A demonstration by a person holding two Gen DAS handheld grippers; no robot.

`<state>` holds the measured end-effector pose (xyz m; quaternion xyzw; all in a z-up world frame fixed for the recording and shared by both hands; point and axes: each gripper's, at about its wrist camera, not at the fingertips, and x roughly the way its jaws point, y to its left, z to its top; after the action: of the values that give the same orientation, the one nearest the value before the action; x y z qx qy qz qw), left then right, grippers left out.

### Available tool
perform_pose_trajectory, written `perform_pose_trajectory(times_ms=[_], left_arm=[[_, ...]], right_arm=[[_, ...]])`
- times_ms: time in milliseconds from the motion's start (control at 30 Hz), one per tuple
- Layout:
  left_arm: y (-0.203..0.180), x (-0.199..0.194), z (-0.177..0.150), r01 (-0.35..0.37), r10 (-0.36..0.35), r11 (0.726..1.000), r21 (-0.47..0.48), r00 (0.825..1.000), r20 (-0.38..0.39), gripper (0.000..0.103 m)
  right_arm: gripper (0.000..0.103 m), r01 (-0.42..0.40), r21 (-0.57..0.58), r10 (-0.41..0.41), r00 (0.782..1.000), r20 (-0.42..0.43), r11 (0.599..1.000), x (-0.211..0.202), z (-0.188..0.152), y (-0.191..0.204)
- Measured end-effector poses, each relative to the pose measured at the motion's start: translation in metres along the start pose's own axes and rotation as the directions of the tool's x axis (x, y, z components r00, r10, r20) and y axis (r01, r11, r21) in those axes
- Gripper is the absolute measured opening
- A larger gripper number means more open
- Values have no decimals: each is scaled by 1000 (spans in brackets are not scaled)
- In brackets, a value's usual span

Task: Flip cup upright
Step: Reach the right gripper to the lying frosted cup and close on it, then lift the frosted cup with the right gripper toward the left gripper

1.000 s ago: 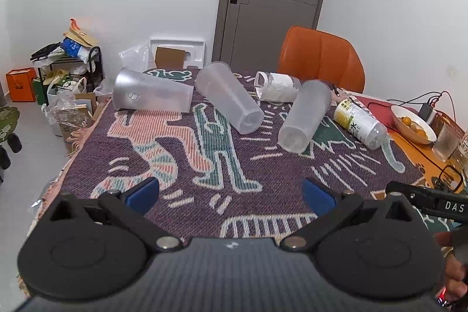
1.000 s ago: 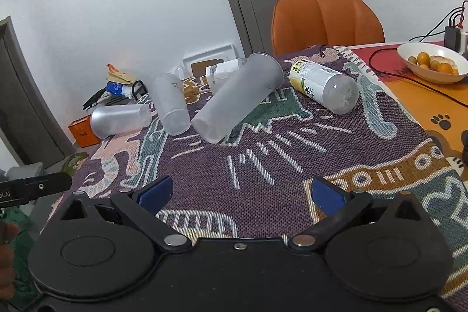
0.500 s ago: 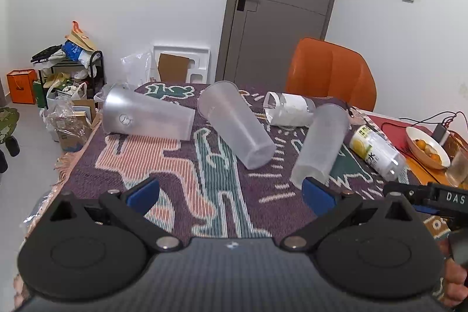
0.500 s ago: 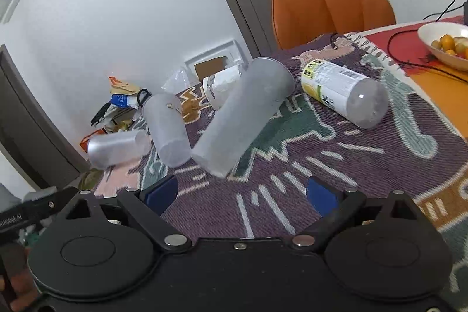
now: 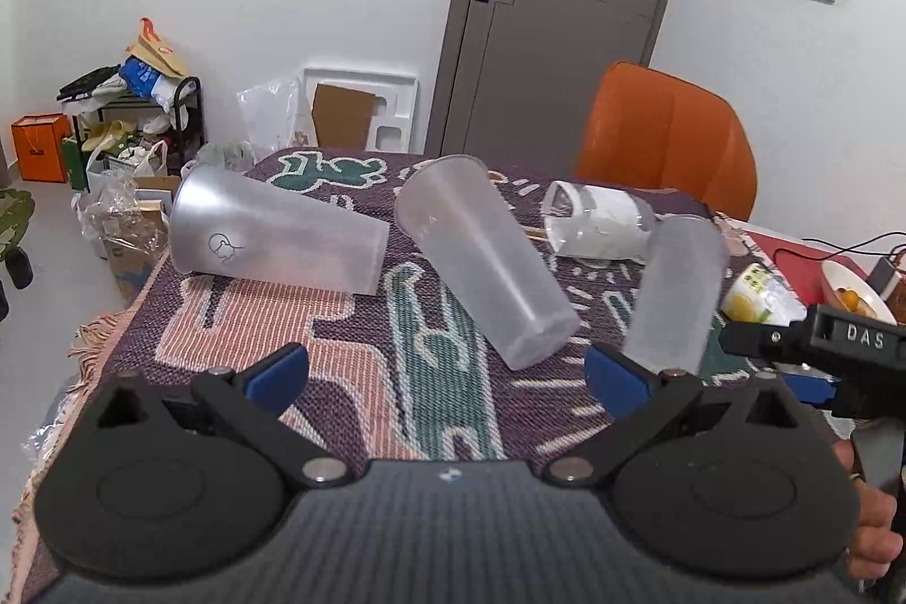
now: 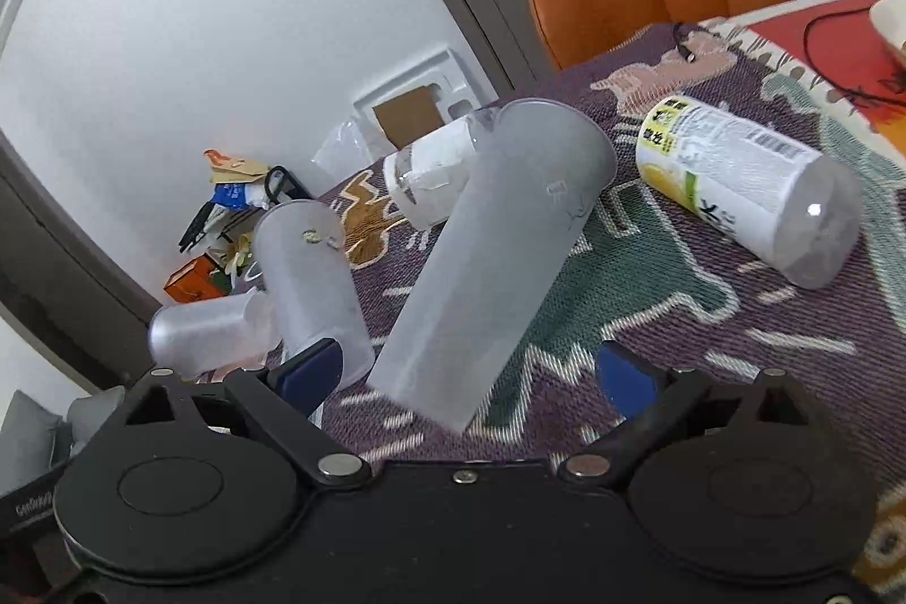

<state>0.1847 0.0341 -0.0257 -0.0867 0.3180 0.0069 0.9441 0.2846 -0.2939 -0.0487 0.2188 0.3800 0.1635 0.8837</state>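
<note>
Three frosted plastic cups lie on their sides on a patterned cloth. In the left wrist view they are the left cup (image 5: pixel 277 239), the middle cup (image 5: pixel 487 264) and the right cup (image 5: pixel 676 292). My left gripper (image 5: pixel 447 375) is open and empty, just short of the middle cup's base. In the right wrist view the right cup (image 6: pixel 492 258) lies straight ahead, its closed end between the fingers of my open right gripper (image 6: pixel 470 375). The middle cup (image 6: pixel 311 275) and the left cup (image 6: pixel 209 329) lie further left.
A labelled bottle (image 6: pixel 747 191) and a cut white-labelled bottle (image 5: pixel 600 225) lie on the cloth. An orange chair (image 5: pixel 668 145) stands behind the table. A bowl of fruit (image 5: pixel 855 290) and cables sit at the right. The table's left edge (image 5: pixel 107 321) is near.
Both grippers have moved forward towards the cups. The right cup now reaches between the right gripper's fingers. Both stay open.
</note>
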Motion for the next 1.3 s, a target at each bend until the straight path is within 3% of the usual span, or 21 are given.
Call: perform_pose_trajectory(times_ms=[700, 733, 800, 900, 1300], left_arm=[[24, 52, 13, -31, 29, 998, -57, 999, -35, 103], [24, 52, 13, -31, 29, 998, -59, 999, -34, 103], [24, 51, 13, -31, 29, 998, -60, 999, -29, 103], [25, 48, 13, -31, 30, 998, -63, 999, -24, 103], [24, 1, 4, -24, 25, 997, -78, 1000, 17, 103]], right_arm=[[97, 94, 186, -83, 994, -67, 978, 87, 33, -11], [95, 97, 188, -86, 994, -66, 977, 89, 33, -12], [73, 109, 186, -99, 993, -63, 976, 91, 35, -12], [66, 75, 227, -60, 996, -71, 971, 87, 34, -18], [66, -7, 272, 22, 999, -50, 962, 35, 7, -21]])
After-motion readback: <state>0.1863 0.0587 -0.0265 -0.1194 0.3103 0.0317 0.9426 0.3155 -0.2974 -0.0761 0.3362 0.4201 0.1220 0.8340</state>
